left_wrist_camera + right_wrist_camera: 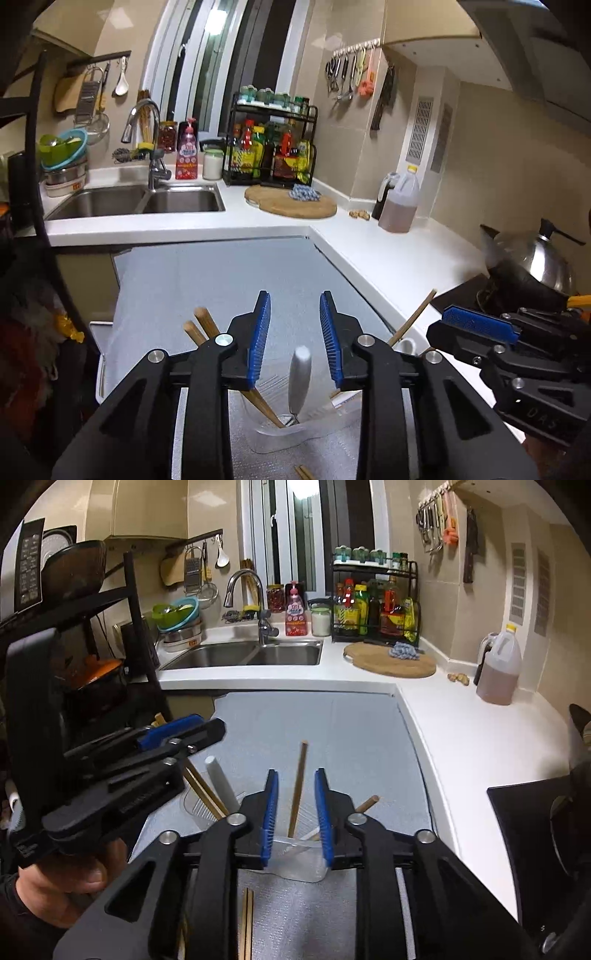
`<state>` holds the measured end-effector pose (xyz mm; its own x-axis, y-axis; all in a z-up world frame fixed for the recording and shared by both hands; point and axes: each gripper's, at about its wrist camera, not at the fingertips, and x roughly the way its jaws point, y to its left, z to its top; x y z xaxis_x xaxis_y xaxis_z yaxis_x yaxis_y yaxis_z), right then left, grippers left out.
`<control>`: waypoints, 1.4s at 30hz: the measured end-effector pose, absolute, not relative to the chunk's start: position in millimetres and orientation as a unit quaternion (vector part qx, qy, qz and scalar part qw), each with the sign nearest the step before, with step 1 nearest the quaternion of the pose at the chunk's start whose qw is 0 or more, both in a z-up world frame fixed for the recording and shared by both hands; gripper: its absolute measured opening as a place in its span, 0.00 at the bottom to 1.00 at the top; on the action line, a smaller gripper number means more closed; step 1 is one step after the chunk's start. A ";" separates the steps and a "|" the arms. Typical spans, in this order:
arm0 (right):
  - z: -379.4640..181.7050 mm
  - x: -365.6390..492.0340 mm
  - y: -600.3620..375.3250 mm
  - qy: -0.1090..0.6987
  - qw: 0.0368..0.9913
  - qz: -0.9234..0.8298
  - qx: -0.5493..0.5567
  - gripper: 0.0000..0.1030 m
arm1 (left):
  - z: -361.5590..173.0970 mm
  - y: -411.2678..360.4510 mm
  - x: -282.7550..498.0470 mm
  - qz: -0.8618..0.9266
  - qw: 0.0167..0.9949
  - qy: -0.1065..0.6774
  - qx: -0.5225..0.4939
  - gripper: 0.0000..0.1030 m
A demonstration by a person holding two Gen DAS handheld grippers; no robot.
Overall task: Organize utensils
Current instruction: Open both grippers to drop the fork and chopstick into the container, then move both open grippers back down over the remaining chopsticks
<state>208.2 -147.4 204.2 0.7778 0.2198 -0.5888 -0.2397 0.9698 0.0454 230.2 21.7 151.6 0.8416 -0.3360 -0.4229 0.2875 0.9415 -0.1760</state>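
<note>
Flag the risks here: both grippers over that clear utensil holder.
1. The clear holder looks light and loaded with leaning chopsticks; a nudge could tip it.
2. The left gripper and right gripper are crowded together and could collide.
3. Loose chopsticks on the mat could get knocked.

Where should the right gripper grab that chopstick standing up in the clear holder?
Grip the upright chopstick on its bare upper shaft, well above the clear holder rim. Come from above with the right gripper, one finger each side; it stands nearly vertical between the open jaws already.
</note>
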 end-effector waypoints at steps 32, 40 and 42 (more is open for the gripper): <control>55.0 16.0 -199.5 0.360 0.924 0.115 0.061 0.10 | 30.5 37.3 12.1 -0.072 0.944 0.314 -0.074 0.36; 23.4 18.1 -167.6 0.404 0.898 0.165 0.057 0.11 | -12.1 20.1 18.0 -0.067 0.919 0.383 -0.070 0.35; 18.3 19.8 -161.6 0.411 0.894 0.168 0.054 0.11 | -16.2 19.5 17.6 -0.066 0.916 0.390 -0.073 0.35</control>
<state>19.8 -161.6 18.3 0.6052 0.3458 -0.7170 -0.2565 0.9374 0.2356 17.6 19.5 -16.2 0.6868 -0.1775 -0.7048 0.0642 0.9808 -0.1844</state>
